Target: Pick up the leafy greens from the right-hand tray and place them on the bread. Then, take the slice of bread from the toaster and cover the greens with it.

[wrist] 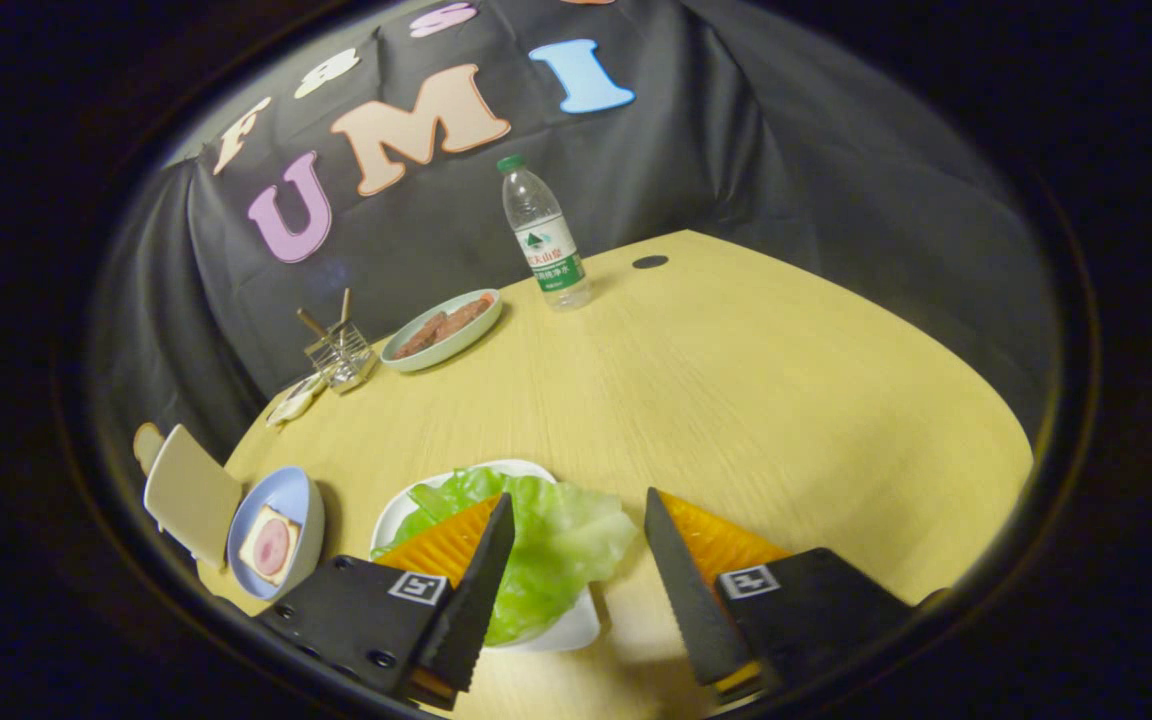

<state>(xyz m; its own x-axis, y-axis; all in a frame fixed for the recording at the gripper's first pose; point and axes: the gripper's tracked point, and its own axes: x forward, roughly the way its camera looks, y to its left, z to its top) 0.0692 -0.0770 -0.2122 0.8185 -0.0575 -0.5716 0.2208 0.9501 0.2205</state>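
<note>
A green lettuce leaf (546, 545) lies on a white tray (576, 625), spilling over its right side. My gripper (576, 530) hovers just above it, open; the left finger (476, 590) overlaps the leaf and the right finger (691, 590) stands over bare table beside it. Nothing is pressed between the fingers. Left of the tray, a light blue plate (291, 500) holds a slice of bread with a pink round of meat (269, 545) on top. A beige toaster (191, 490) stands left of that plate, with a bread slice (147, 445) poking up behind it.
Farther back on the wooden table (736, 400) sit a pale green plate of brown meat strips (441, 328), a wire rack with sticks (339, 352), a small dish (294, 400) and a water bottle (546, 235). A dark round hole (650, 262) marks the tabletop.
</note>
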